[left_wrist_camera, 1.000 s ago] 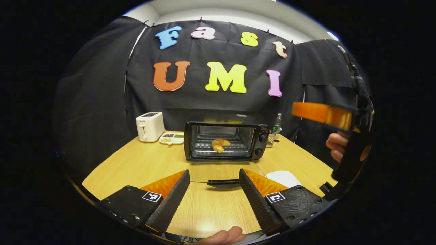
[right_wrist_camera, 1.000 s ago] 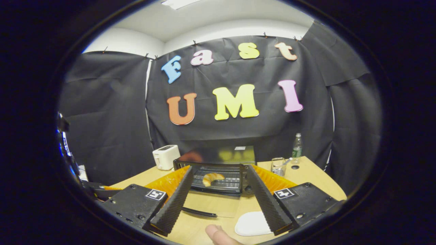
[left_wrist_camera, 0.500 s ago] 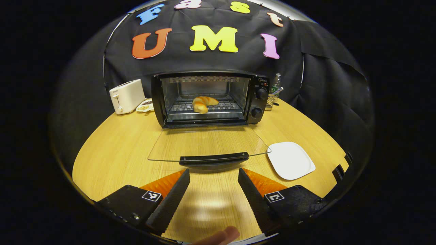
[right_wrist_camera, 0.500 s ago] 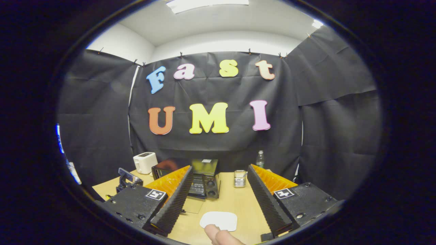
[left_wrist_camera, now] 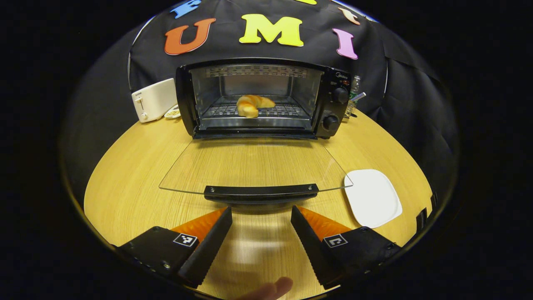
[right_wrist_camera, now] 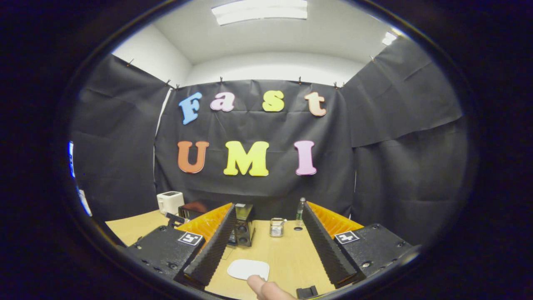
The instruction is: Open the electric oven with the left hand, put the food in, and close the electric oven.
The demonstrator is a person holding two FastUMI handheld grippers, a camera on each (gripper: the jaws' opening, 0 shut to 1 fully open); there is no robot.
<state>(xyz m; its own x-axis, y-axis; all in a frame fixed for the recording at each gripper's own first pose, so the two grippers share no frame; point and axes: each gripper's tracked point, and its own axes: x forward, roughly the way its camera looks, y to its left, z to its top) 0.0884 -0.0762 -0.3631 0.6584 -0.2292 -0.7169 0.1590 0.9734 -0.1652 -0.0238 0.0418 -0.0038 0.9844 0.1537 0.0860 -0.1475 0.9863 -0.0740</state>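
Since a second ago the left gripper (left_wrist_camera: 261,214) has come in low and close to the oven (left_wrist_camera: 260,98), so the oven looks a lot bigger in the left gripper view, while the right gripper (right_wrist_camera: 268,233) has swung up and back and now looks mostly at the booth wall and ceiling.

Biggest thing first: the wooden tabletop (left_wrist_camera: 129,166) carries everything. The black oven sits toward the back of it, its glass door (left_wrist_camera: 254,164) dropped flat open toward the front. The door's black handle (left_wrist_camera: 261,191) is just ahead of the left gripper's fingertips, not touching as far as I can tell. The left jaws are spread wide with nothing between them.

A white toaster (left_wrist_camera: 153,99) stands left of the oven, apart from it. A white plate (left_wrist_camera: 373,196) lies bare on the tabletop, right of the door's front corner.

The food, a croissant (left_wrist_camera: 253,105), is inside the oven on the wire rack.

In the right gripper view the jaws are spread too, holding nothing, up above the plate (right_wrist_camera: 248,269). A fingertip (right_wrist_camera: 259,285) pokes in at the bottom there.
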